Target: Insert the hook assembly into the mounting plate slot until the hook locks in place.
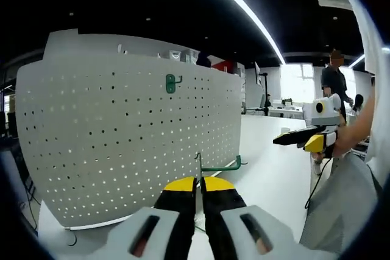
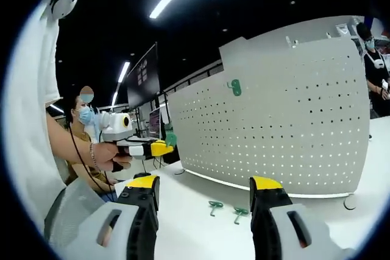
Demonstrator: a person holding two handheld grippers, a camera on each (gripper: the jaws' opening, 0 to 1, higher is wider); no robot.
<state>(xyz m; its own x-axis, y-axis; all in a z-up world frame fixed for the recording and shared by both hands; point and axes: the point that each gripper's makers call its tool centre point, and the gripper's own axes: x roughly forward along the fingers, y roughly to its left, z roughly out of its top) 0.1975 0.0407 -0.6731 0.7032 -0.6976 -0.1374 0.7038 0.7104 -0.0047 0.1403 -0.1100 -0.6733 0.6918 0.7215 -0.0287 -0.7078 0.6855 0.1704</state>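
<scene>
- Before the pegboard (image 1: 122,144), a green hook (image 1: 220,165) is clamped in the closed left gripper (image 1: 198,182), stem forward for insertion.
- The right gripper (image 2: 204,188) is held open, empty; two spare hooks (image 2: 225,209) lie near the board's lower edge.

A masked person (image 2: 85,114) sits, perhaps at a distant monitor (image 2: 143,77).

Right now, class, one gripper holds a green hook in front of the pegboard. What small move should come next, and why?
Probably carry the left gripper forward toward the pegboard. Its jaws are shut on a green hook, which is not yet at the board's holes. One hook already hangs high on the board; two spare hooks lie on the table, and the right gripper is open.
</scene>
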